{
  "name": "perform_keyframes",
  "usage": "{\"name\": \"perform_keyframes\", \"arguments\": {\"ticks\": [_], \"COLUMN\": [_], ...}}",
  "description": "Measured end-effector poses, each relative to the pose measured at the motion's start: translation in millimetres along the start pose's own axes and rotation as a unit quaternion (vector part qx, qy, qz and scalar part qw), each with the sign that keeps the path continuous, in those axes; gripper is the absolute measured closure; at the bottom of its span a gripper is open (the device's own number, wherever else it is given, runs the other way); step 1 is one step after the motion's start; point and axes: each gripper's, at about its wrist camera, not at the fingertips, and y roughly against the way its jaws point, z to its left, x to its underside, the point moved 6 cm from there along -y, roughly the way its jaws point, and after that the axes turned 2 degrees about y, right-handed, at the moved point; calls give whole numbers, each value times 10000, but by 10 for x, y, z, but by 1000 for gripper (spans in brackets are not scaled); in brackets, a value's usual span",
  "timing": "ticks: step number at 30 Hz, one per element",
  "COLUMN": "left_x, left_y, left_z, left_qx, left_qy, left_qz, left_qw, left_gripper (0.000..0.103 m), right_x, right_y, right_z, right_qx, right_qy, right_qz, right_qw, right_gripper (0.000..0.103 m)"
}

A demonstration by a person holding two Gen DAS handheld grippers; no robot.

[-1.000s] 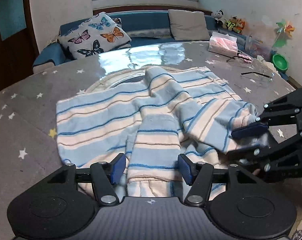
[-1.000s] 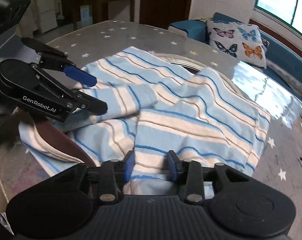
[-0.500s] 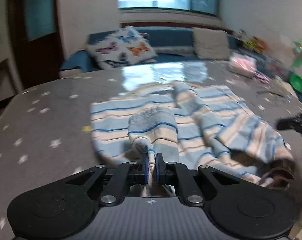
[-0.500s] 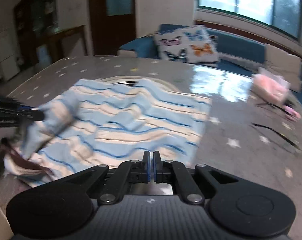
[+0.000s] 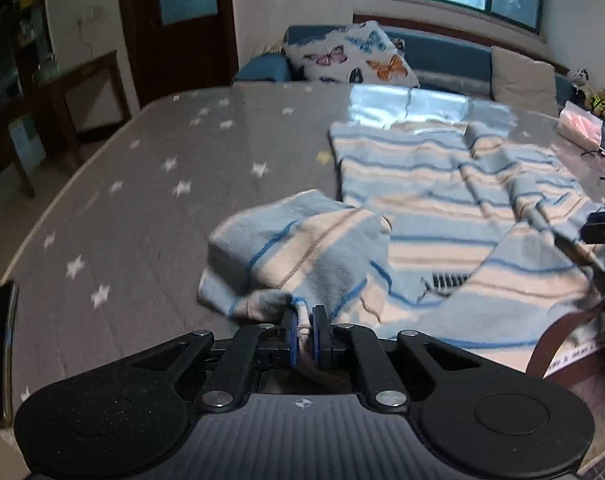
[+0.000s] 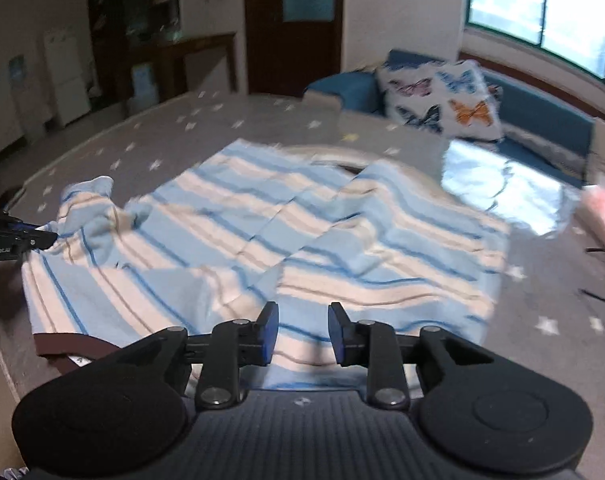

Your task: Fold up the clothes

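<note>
Striped sweater [image 6: 302, 240] | spread on starred bench [image 5: 162, 208], rumpled | left claw [image 5: 304, 334] pinched on sleeve cuff [image 5: 286, 300], drawn outward | right claw [image 6: 303, 332] parted, gripping nothing, above hem | progress: early, no fold laid, both sleeves and body left

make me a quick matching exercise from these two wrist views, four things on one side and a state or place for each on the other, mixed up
Things:
1. left gripper
2. right gripper
3. striped garment
4. butterfly cushion

States or places:
A. on the blue sofa beyond the table
B. open, above the garment's near edge
C. shut on a sleeve
D. spread out on the star-patterned table

Pairs: 1-C, 2-B, 3-D, 4-A
</note>
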Motion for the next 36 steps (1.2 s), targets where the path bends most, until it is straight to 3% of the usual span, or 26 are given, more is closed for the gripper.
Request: {"name": "perform_keyframes", "arguments": {"ticks": [3,6,9,11,16,21,28,31,36], "left_x": [38,-14,-133,-216,-461,-616,-671,-659,-717], "left_y": [8,50,89,126,88,-36,-275,-343,-419], "left_z": [7,0,-1,-15,-112,-278,-536,-546,-515], "left_qx": [-24,-17,-85,-133,-112,39,129,81,8], "left_qy": [-47,-89,-140,-162,-197,-260,-518,-533,-486], "left_qz": [29,-4,-149,-288,-538,-624,-495,-412,-369], "left_qw": [10000,10000,9998,9994,9983,9977,9973,9977,9981], "left_gripper": [91,86,71,57,50,50,49,49,49], "right_x": [62,129,133,136,185,447,1004,1032,862], "right_y": [-223,-309,-267,-179,255,744,1118,1202,970], "right_z": [91,98,-3,-101,-400,-752,-1130,-1184,-1175], "right_qx": [-66,69,347,417,807,1508,2421,2845,2060], "right_qy": [68,125,28,-153,-661,-1308,-1999,-1837,-1804], "right_qz": [263,257,208,129,-289,-589,-272,-352,-392], "right_qw": [9996,9996,9992,9989,9941,9781,9491,9402,9610], "right_gripper": [71,75,95,99,100,101,98,94,91]}}
